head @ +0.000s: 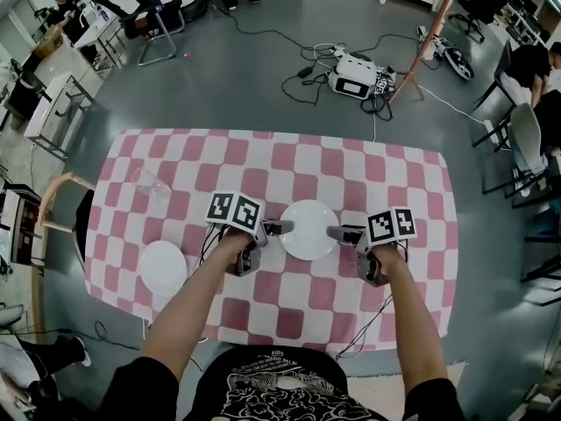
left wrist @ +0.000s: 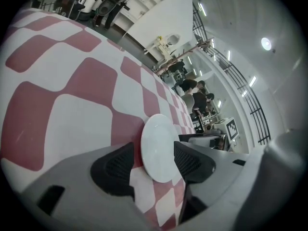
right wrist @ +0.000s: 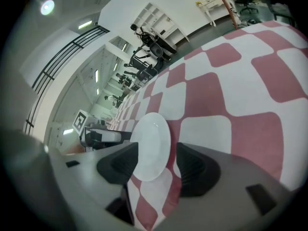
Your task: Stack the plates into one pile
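Table point(head: 412, 182) under a pink-and-white checked cloth, with two white plates flat on it and well apart. Centre plate point(head: 308, 235) is straight ahead of the person. Second plate point(head: 163, 267) is off to the left, nearer the person's edge.

Left gripper point(head: 282, 227): tips at the centre plate's left rim, pointing inward and down. Its own view shows the jaws standing wide, with the plate point(left wrist: 159, 148) framed in the gap just past the pads point(left wrist: 118, 167). Nothing is pinched.

Right gripper point(head: 334, 232): mirror case, tips at the plate's right rim. Jaws are wide and the plate point(right wrist: 150, 146) lies between and beyond them, pads clear of it. Each gripper view shows the other gripper across the plate.

Key relation: the centre plate lies directly between the two grippers, which face each other across it — equally near, one on each rim. A round plate has no long axis to line up with. I cannot tell whether either rim already sits inside the jaws.

Judgement: pick-up not yet made. The second plate lies on the left gripper's side, so the carry would run leftward — the rim grip must hold for it.
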Motion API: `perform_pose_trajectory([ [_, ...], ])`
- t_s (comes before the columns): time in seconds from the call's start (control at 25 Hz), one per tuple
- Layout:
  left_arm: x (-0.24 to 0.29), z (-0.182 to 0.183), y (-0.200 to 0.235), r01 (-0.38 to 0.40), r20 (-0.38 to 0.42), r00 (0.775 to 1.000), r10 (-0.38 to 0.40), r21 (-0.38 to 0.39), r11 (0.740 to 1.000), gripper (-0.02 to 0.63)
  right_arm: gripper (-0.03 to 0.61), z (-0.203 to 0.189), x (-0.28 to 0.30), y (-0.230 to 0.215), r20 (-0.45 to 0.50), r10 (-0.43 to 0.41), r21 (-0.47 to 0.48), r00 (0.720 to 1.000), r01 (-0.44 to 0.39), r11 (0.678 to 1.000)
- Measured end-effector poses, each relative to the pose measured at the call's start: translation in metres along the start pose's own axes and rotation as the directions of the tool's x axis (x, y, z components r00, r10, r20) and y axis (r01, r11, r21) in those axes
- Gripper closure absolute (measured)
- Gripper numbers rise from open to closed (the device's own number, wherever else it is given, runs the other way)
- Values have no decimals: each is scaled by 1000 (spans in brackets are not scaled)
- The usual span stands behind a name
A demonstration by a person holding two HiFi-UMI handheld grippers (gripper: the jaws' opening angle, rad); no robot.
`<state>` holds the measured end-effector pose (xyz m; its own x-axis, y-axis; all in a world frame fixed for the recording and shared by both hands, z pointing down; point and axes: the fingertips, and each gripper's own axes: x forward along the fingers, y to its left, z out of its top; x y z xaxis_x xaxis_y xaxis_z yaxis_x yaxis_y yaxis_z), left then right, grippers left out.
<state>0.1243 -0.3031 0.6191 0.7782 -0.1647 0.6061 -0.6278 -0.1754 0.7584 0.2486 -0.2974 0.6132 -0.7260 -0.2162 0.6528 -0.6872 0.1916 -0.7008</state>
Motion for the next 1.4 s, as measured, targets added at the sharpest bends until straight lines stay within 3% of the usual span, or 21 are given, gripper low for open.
perform_pose_trajectory([
  [0.36,7,-6,-1,-14,-7,1000,14,11,1000,412,383,-6,8,1,-45,10,24,999,-9,1000],
  [0.48,6,-7,5,-56,-6,998,56,24,998,452,465,-6,8,-9,-43,-41,31,998,42,999],
  [0.56,4,-9,13,-104,-12,994,105,49,993,533,526,-7,8,-14,-47,-67,31,997,68,997],
  [0.92,-2,-12,17,-112,-8,994,112,15,994,566,541,-3,7,-9,-28,-32,74,999,34,997],
  [1.4,-40,-13,21,-130,62,989,131,-15,991,572,543,-1,19,25,-42,26,50,999,-24,998],
])
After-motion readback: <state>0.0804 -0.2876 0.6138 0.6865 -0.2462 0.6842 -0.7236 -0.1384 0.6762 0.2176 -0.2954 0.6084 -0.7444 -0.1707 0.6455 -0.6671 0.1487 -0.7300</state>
